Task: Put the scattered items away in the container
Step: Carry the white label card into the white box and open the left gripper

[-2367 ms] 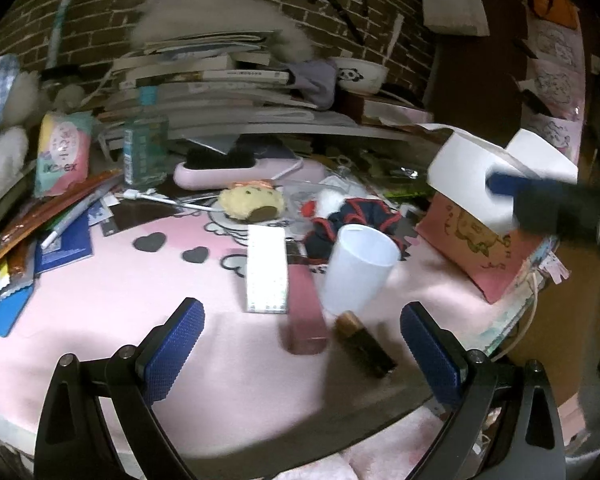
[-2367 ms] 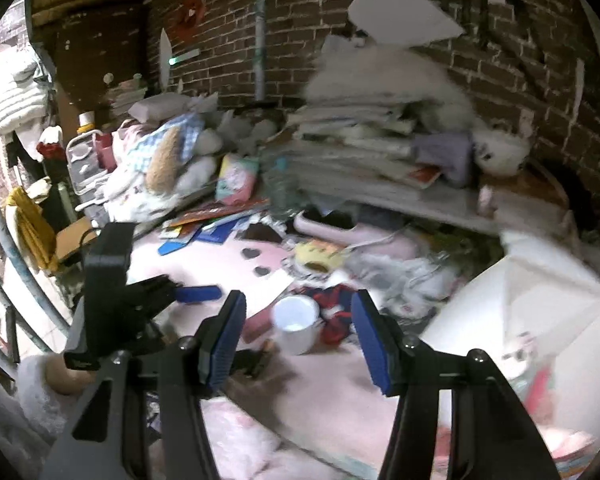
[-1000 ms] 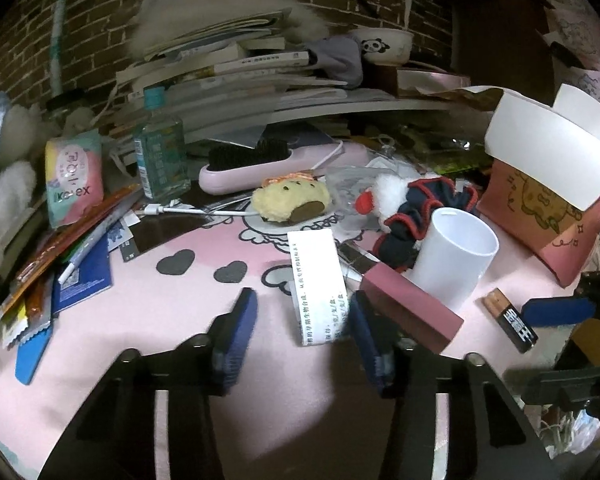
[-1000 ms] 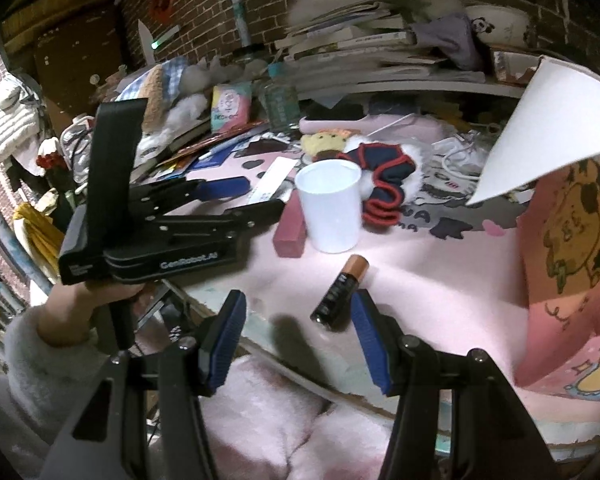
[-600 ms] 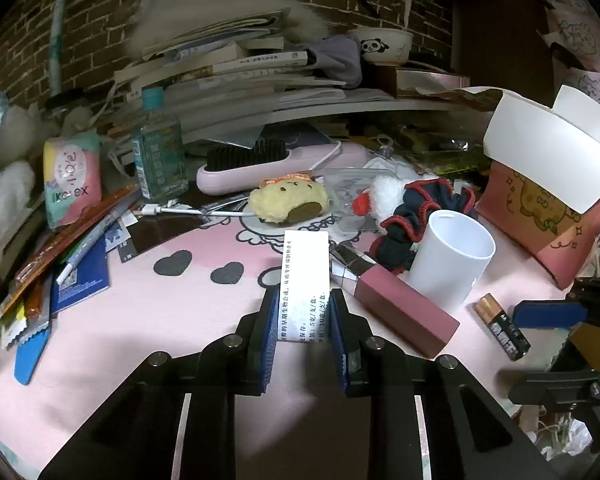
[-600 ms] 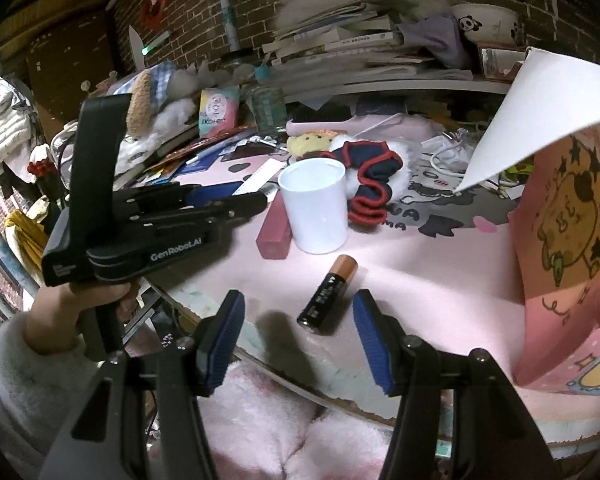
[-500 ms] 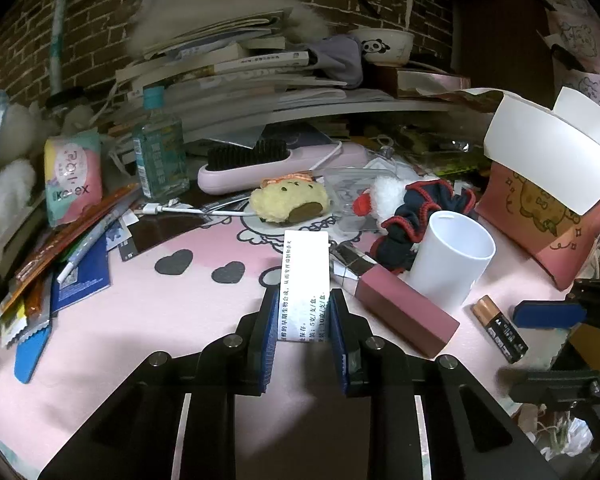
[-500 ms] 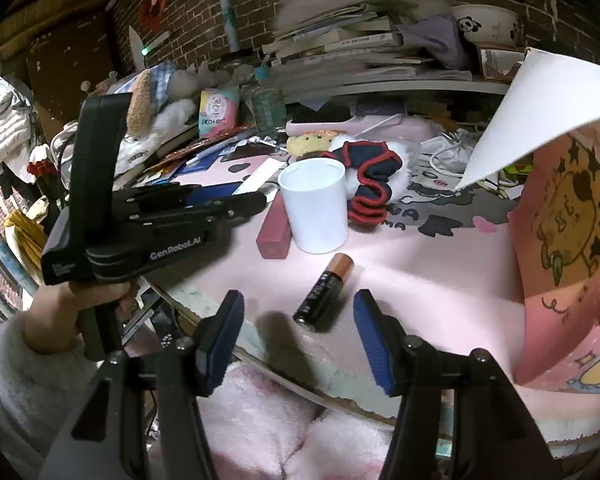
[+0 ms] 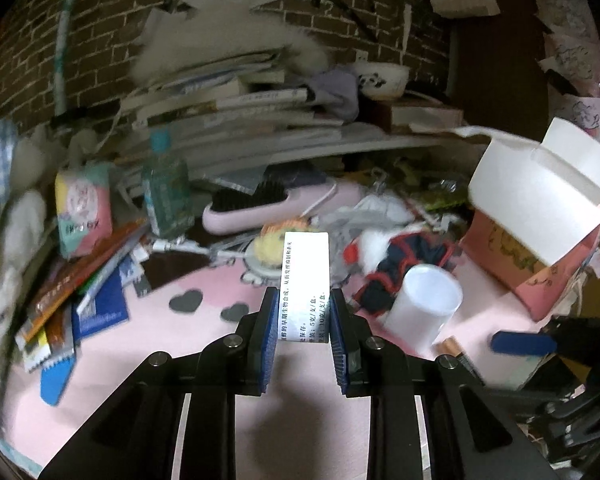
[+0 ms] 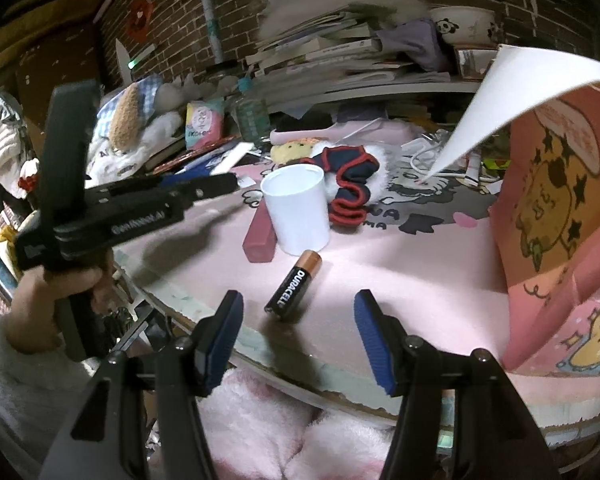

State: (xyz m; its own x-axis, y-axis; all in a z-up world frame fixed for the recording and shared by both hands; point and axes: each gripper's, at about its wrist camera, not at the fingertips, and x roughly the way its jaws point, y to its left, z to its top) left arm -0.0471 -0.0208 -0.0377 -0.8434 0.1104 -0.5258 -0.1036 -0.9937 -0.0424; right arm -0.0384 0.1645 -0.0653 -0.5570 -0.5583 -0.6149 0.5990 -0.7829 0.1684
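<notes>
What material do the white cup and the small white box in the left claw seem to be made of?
White cup: probably matte plastic, since its wall is smooth, even and slightly translucent, though coated paper is possible. White box held in the left claw: likely thin printed cardboard, with flat faces, sharp edges and black text.

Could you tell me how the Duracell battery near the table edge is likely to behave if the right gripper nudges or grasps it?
The battery lies on its side on the pink mat, so a sideways nudge would probably roll it. It sits close to the table's edge, so it might roll off. Its smooth round casing may slip between the open right gripper.
</notes>
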